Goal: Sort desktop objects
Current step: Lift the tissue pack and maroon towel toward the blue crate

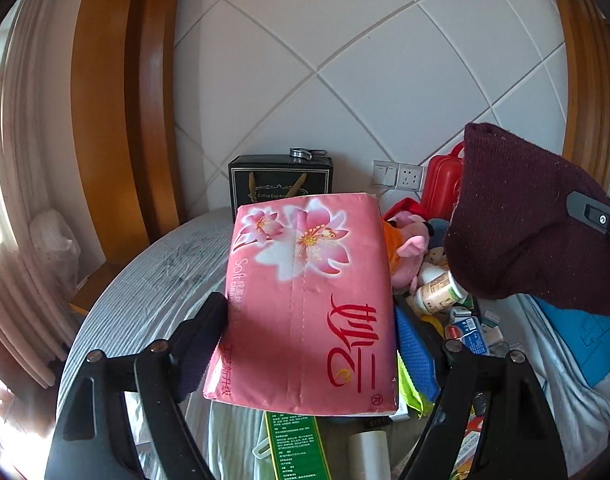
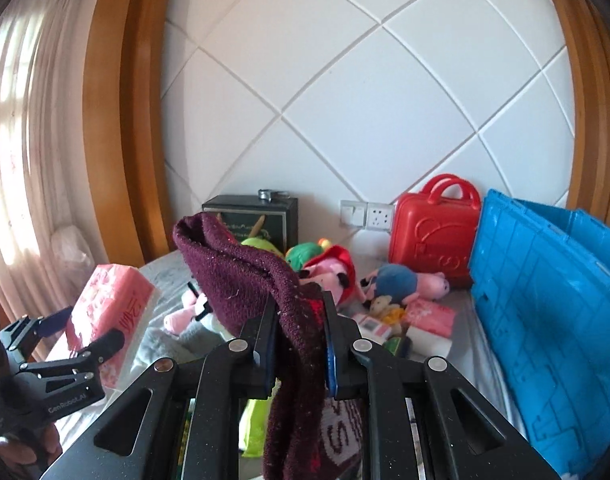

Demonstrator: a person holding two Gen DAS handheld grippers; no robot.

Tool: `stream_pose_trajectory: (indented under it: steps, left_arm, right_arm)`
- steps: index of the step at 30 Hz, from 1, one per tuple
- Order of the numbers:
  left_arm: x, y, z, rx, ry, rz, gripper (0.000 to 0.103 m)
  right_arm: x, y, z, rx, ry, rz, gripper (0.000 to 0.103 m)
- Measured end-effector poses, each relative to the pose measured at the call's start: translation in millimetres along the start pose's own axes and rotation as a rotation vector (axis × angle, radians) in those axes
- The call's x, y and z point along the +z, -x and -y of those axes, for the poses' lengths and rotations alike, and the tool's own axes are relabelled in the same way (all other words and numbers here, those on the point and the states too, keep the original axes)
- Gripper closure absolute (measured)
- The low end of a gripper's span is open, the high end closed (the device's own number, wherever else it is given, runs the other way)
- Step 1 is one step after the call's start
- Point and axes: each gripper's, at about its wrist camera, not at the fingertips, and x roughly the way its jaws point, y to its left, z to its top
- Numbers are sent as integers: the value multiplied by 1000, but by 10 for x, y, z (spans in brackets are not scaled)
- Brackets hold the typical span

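A pink tissue pack (image 1: 305, 300) with a flower print hangs above the table, and my left gripper (image 1: 309, 320) is shut on it, its left finger (image 1: 209, 320) pressing the pack's side. The right wrist view shows that left gripper (image 2: 85, 330) at the far left, gripping the tissue pack (image 2: 113, 296) from both sides. My right gripper (image 2: 299, 320) is shut on a dark maroon knitted cloth (image 2: 241, 276), which droops over and below the jaws. That maroon cloth (image 1: 517, 216) also hangs at the right of the left wrist view.
A blue plastic crate (image 2: 545, 320) stands at the right, with a red toy suitcase (image 2: 433, 232) behind it. Against the wall stands a black gift box (image 2: 261, 216). Plush toys (image 2: 401, 280), a pill bottle (image 1: 441, 292), small boxes and a green carton (image 1: 297, 448) litter the grey-striped table (image 1: 157, 280).
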Motion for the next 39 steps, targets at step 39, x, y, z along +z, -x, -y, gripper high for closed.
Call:
stream_pose_trajectory:
  steps: [39]
  left_arm:
    - [711, 910, 5911, -218, -212, 96, 22]
  right_arm:
    - [431, 2272, 5021, -308, -69, 279, 87]
